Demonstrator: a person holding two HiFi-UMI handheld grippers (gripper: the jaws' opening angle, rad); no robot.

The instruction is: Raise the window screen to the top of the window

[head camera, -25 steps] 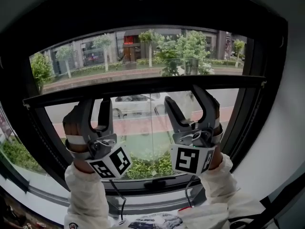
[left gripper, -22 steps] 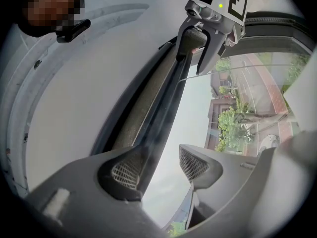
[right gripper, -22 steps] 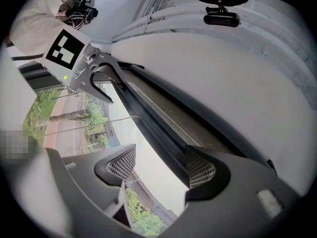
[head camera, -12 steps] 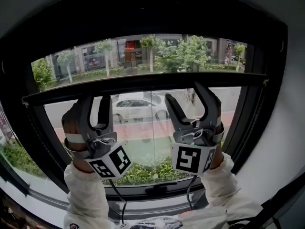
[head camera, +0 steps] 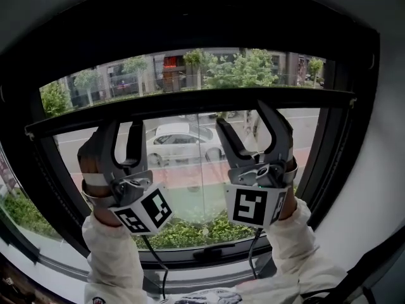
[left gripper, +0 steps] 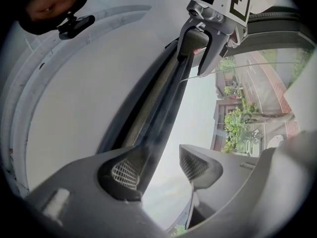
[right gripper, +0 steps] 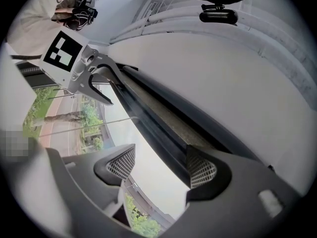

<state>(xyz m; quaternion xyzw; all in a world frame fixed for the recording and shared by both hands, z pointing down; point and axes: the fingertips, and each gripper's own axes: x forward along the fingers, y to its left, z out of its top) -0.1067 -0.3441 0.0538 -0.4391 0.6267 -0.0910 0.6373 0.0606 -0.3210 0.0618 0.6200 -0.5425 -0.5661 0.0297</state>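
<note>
Up a little since a second ago: window screen rail and both grippers, higher against the window frame. Left gripper and right gripper jaws stand wide apart, clamping nothing. The rail runs between each pair, close against one pad.

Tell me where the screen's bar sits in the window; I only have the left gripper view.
Observer: On the head view the bar crosses the window short of its top; trees show above it.
Operator: Is the right gripper on it?
Observer: The right gripper is under it, jaws apart, tips up at the bar, nothing clamped.
Operator: Level with mine?
Observer: Roughly. The left gripper meets the bar at about the same height, towards the other end.
</note>
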